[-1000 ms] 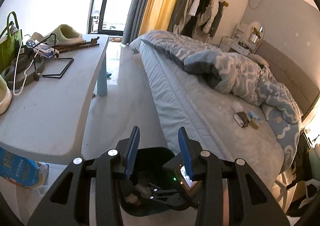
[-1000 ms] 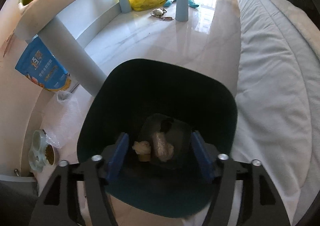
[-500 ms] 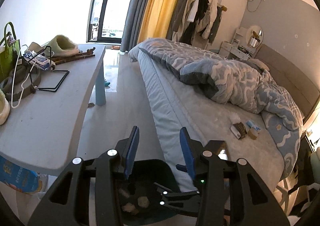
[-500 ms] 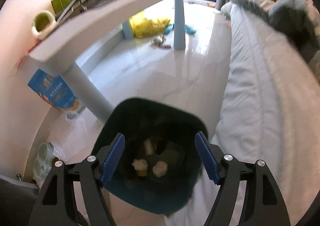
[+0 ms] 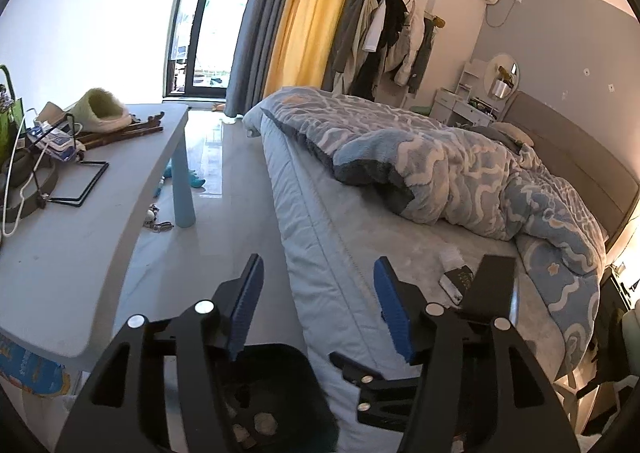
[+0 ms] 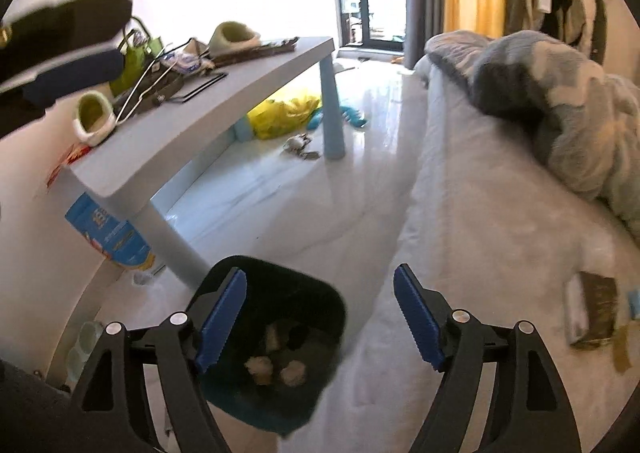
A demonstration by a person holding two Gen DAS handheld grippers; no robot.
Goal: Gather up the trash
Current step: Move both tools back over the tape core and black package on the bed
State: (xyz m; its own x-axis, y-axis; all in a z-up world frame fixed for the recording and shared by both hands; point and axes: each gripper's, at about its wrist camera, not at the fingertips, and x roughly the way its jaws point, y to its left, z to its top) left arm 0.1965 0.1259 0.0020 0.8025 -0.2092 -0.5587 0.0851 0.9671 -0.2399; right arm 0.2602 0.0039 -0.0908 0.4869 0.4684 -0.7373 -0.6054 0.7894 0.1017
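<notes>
A dark trash bin [image 6: 280, 313] stands on the floor beside the bed, with several crumpled scraps [image 6: 276, 367] at its bottom; it also shows in the left wrist view [image 5: 280, 385]. Small wrappers and packets [image 6: 592, 305] lie on the bed sheet to the right, also in the left wrist view [image 5: 456, 279]. My right gripper [image 6: 320, 319] is open and empty, above the bin and the bed edge. My left gripper [image 5: 318, 303] is open and empty, above the bed edge. The right gripper's body [image 5: 492, 285] shows in the left wrist view.
A grey table [image 5: 80, 237] with blue legs stands left, holding slippers, a hanger and clutter. A blue bag [image 6: 108, 237] leans under it. A yellow bag [image 6: 284, 115] lies on the floor. The bed [image 5: 360, 237] carries a blue patterned duvet [image 5: 440, 161].
Both grippers rose and tilted up from the bin toward the bed. The bin slid low in both views. The right gripper's jaws stand wider apart.
</notes>
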